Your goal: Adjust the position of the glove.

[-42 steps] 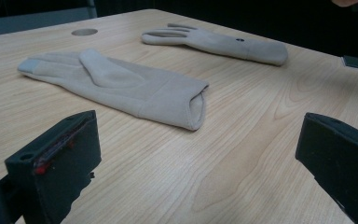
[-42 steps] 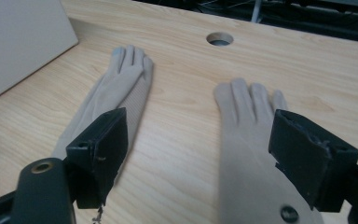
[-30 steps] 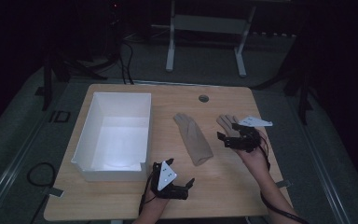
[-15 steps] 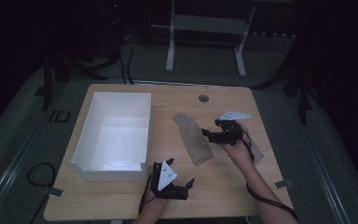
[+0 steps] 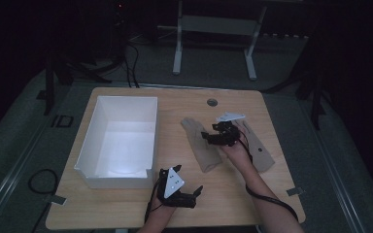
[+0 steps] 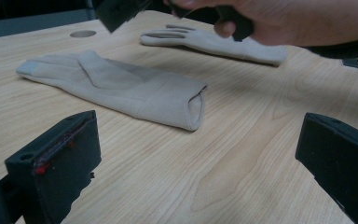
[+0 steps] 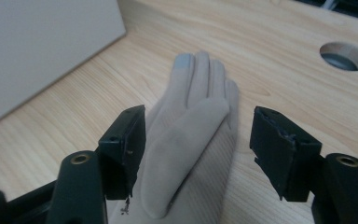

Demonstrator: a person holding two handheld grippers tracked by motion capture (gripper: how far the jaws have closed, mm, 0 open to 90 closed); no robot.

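Two beige gloves lie flat on the wooden table [image 5: 175,104]. My right gripper [image 5: 211,136] hovers low over the nearer glove [image 5: 198,141], pointing toward the white box. In the right gripper view that glove [image 7: 193,98] lies between the jaws of my right gripper [image 7: 198,135]. The jaws have just been closing, but both pads still stand clear of the fabric. The second glove [image 5: 261,151] lies to the right, partly under the person's forearm. Near the table's front edge my left gripper [image 5: 194,195] is open with nothing between its fingers, facing the cuff of the nearer glove [image 6: 121,88].
A white open box [image 5: 85,145] stands on the left half of the table, its side wall [image 7: 42,46] close to the glove's fingertips. A round cable hole [image 5: 212,102] sits near the far edge. The person's right hand [image 6: 284,18] hangs above the farther glove [image 6: 214,42].
My right gripper has moved left from above the right-hand glove to over the other glove and come down lower, its jaws narrowing. The left gripper has stayed where it was.
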